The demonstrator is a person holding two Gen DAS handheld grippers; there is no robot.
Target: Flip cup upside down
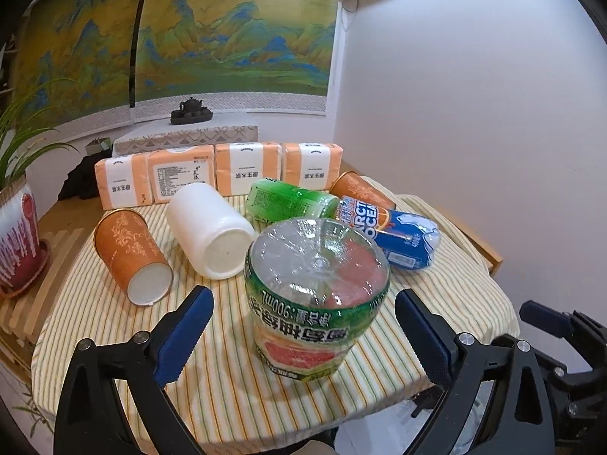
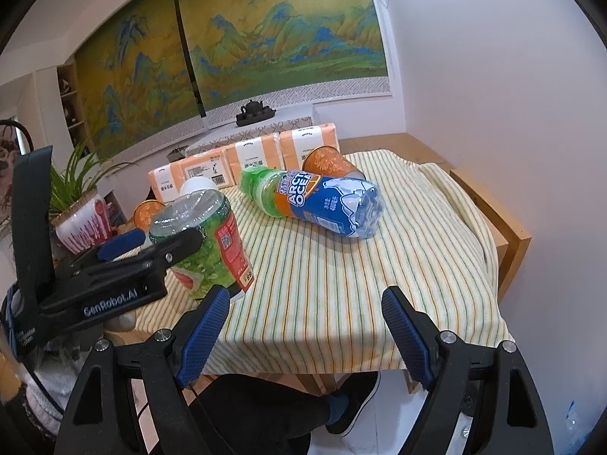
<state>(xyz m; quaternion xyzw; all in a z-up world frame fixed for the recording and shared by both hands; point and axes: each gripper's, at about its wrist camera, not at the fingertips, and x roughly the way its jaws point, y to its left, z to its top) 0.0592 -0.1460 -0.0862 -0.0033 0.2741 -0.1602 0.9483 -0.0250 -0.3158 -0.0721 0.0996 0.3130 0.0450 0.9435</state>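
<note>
My left gripper (image 1: 303,326) gapes around the grapefruit-drink bottle (image 1: 315,295) at the table's near edge; my right gripper (image 2: 305,335) is spread, empty. Next: reach the orange paper cup (image 1: 131,254) lying leftward.

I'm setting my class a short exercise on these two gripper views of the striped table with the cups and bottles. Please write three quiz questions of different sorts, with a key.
1. True or false: the left gripper is shut on the big green bottle.
2. Multiple choice: how does the near orange cup lie? A) upright on its base B) on its side, white base toward the left wrist camera C) mouth down
3. Fill in: the blue Arctic Ocean bottle lies on its ____ on the striped cloth.

Key:
1. False. Its jaws stand wide, one on each side of the bottle, not touching it.
2. B
3. side. The right gripper is open too, over bare cloth.
</note>
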